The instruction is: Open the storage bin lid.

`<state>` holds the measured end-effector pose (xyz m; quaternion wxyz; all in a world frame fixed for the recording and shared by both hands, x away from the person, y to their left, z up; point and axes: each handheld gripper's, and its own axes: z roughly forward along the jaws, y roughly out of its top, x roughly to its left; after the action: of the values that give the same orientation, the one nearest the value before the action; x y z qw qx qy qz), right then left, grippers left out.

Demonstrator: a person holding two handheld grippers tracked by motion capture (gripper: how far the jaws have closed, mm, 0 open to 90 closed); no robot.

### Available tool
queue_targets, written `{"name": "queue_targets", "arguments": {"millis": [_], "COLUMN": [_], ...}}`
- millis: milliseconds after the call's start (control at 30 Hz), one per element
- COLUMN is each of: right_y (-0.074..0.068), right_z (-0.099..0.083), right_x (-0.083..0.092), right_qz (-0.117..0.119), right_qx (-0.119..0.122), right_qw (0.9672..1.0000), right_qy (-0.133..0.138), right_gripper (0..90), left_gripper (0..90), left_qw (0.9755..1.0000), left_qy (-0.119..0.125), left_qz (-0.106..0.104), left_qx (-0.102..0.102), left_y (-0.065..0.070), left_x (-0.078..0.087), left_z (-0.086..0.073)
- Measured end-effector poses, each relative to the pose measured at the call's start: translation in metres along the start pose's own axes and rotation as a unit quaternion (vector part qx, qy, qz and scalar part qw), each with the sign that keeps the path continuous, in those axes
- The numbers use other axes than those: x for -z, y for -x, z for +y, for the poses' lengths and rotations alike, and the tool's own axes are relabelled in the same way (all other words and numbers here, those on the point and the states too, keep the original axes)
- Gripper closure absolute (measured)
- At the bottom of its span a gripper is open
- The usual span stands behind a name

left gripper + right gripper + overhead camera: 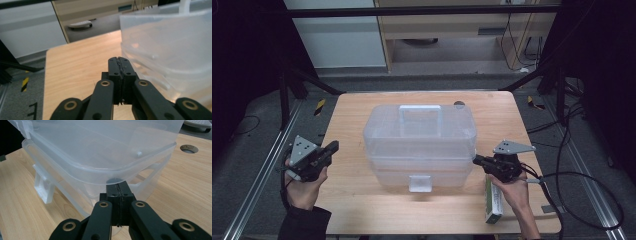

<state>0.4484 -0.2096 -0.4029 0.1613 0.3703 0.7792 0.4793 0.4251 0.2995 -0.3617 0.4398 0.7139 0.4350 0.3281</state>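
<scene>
A translucent plastic storage box (419,145) with a lid, a top handle (420,120) and a front latch (419,183) stands in the middle of the wooden table (352,200). My left gripper (333,146) is held at the table's left edge, a short way from the box's left side, jaws shut with nothing between them (121,60). My right gripper (475,160) is at the box's right front corner, jaws shut and empty (117,187). Its tips sit just under the lid's rim (100,150); I cannot tell whether they touch it.
A green and white carton (493,200) lies on the table under the right hand, near the front right corner. A round hole (189,148) is in the tabletop behind the box. Cables trail on the floor to the right (572,175).
</scene>
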Motion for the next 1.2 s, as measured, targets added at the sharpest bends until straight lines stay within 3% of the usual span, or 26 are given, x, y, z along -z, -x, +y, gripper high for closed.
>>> {"name": "queue_targets", "arguments": {"millis": [133,333,467,633,1000,1200], "right_y": [0.0,0.0,0.0,0.0,-0.001,0.0], "right_z": [0.0,0.0,-0.001,-0.001,-0.001,0.0], "right_x": [0.0,0.0,0.0,-0.001,-0.001,-0.001], "right_qz": [0.001,0.001,0.001,0.002,0.003,0.004], "right_qx": [0.0,0.0,0.0,0.0,-0.003,-0.004], "right_qw": [1.0,1.0,1.0,1.0,1.0,1.0], "right_qy": [0.0,0.001,0.001,0.001,0.001,0.007], "right_gripper": [90.0,90.0,90.0,90.0,90.0,90.0], "left_gripper": [89.5,89.6,89.6,89.6,89.5,89.5], "left_qw": [0.9996,0.9985,0.9962,0.9944,0.9936,0.9935], "left_qy": [-0.025,-0.039,-0.054,-0.065,-0.047,-0.044], "left_qz": [-0.011,-0.031,-0.057,-0.069,-0.094,-0.095], "left_qx": [-0.011,-0.022,-0.036,-0.046,-0.04,-0.044], "left_y": [0.006,0.016,0.028,0.036,0.039,0.04], "left_x": [-0.007,-0.017,-0.03,-0.037,-0.043,-0.045], "left_z": [-0.011,-0.017,-0.021,-0.022,-0.018,-0.016]}}
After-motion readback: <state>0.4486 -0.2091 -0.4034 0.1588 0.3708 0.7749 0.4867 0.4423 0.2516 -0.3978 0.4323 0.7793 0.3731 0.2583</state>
